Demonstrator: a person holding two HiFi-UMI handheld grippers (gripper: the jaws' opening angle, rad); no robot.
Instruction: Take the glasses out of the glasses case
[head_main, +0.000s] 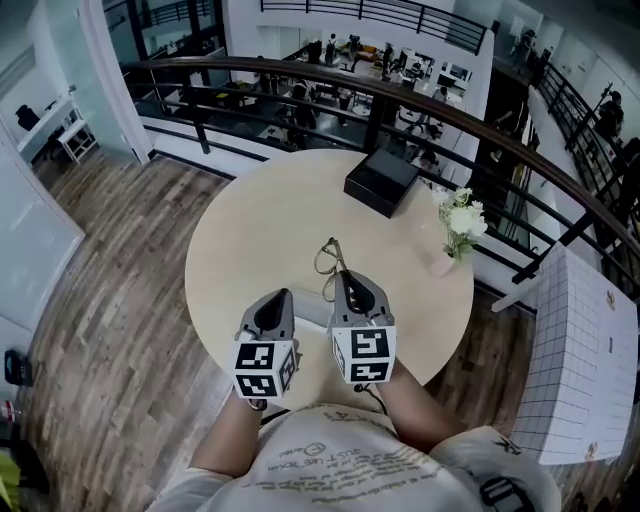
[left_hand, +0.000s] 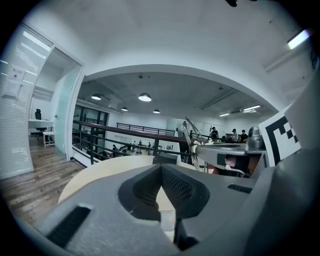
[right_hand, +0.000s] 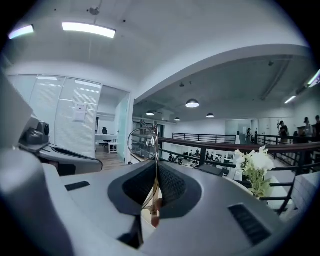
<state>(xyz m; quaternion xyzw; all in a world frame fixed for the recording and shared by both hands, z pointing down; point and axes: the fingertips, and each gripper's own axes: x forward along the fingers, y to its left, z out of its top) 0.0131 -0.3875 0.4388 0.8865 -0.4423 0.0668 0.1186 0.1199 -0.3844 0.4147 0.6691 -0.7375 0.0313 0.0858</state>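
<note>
Count, tools: two. The left tool (head_main: 282, 295) and the right tool (head_main: 343, 276) sit side by side over the near part of the round counter (head_main: 240, 235).
Count, marker cubes: two, one on the near end of each tool. The left one is at (head_main: 265, 367).
Count, glasses: one pair. The glasses (head_main: 328, 260) have a thin gold frame.
Count, cases: one. The black glasses case (head_main: 381, 181) lies flat at the far side of the counter.
Count, flowers: one small bunch. The white flowers (head_main: 460, 222) stand at the right edge of the counter.
Left tool: clenched. In the left gripper view the pads meet at their tips and there is nothing between them. It touches no object.
Right tool: clamped on the glasses. In the right gripper view the two pads pinch a slim gold temple arm right at the centre line. The rounded rim rises beyond the jaw tips.
Glasses, place: they are out of the case, in the right tool's grip. In the head view they reach from that tool's tip toward the far side. They are well apart from the case and sit between the tool and the case.
Case, relation: it is on its own, with neither tool touching it. The flowers are to its right and a bit nearer.
Tools, relation: they are just beside each other, with the right tool's tip slightly farther out than the left's.
</note>
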